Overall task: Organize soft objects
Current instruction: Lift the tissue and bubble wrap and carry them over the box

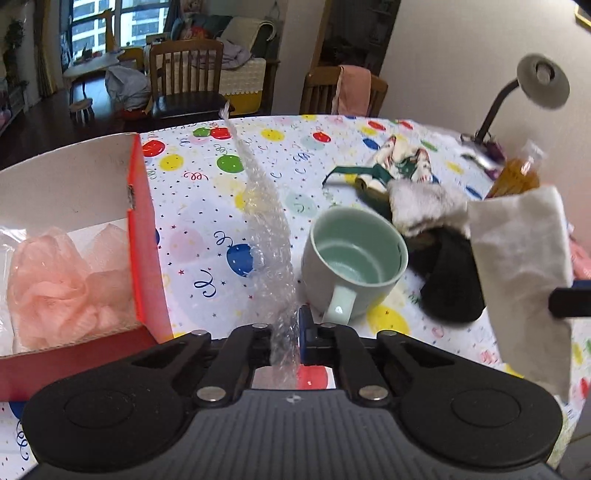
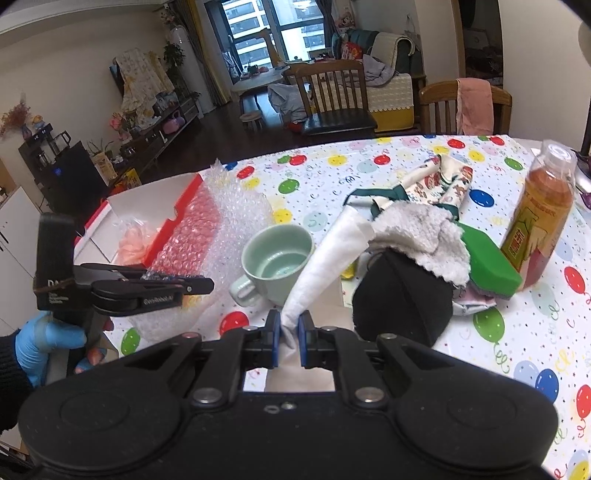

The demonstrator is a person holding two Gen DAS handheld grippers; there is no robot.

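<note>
Left wrist: jaws clamp bubble wrap (image 1: 266,206)

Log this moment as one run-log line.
left gripper: shut on bubble wrap | right gripper: shut on white cloth | red box: holds pink mesh sponge | mug: upright

Dark floor (image 2: 221,122), wooden chairs (image 2: 332,96), big window (image 2: 266,29) — pale walls (image 2: 74,48).

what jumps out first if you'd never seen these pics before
Each tool is shut on something soft: the left tool pinches a sheet of bubble wrap, the right tool a white cloth. Between them a pale green mug stands on the balloon-print tablecloth, with a red box holding a pink mesh puff to the left.
</note>
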